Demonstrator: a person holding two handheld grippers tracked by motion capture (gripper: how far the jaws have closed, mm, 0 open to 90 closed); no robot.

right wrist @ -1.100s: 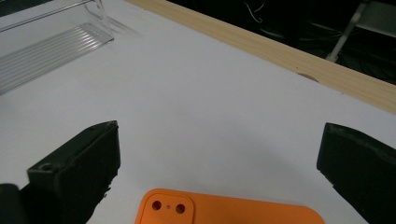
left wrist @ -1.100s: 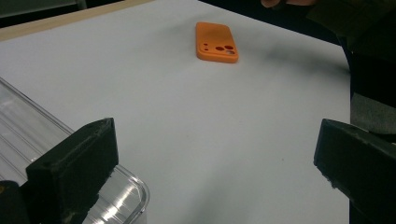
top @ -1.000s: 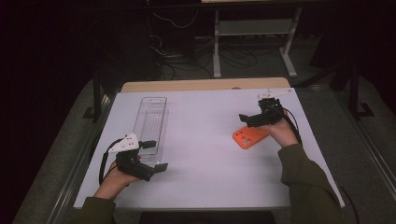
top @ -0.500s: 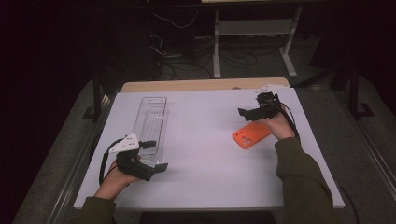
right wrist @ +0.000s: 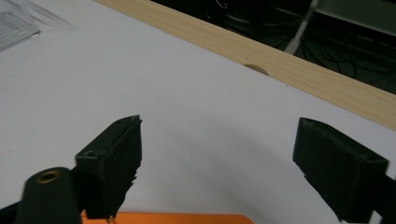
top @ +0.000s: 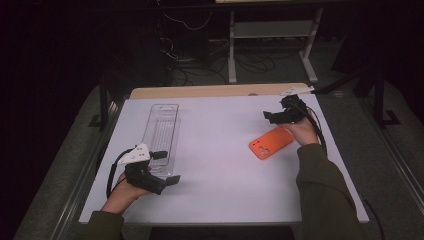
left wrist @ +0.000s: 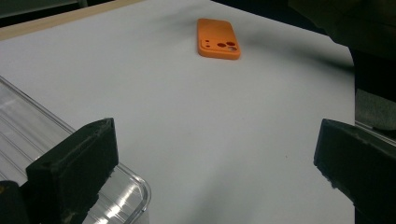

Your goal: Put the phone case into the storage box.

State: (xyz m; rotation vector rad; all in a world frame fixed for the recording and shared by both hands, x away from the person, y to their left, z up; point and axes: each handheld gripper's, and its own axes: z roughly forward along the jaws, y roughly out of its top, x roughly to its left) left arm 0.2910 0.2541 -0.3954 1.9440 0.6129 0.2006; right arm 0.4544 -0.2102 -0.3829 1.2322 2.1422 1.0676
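The orange phone case [top: 270, 142] is lying flat on the white surface [top: 220, 130], camera cut-outs facing up, just in front of the right gripper [top: 268, 116]. That gripper is hovering beyond the case's far end; its fingers [right wrist: 112, 158] have just been closing a little but are standing well apart, gripping nothing. The left gripper [top: 167, 167] is resting at the near end of the clear plastic tray [top: 162, 130], fingers [left wrist: 79, 163] spread wide and holding nothing.
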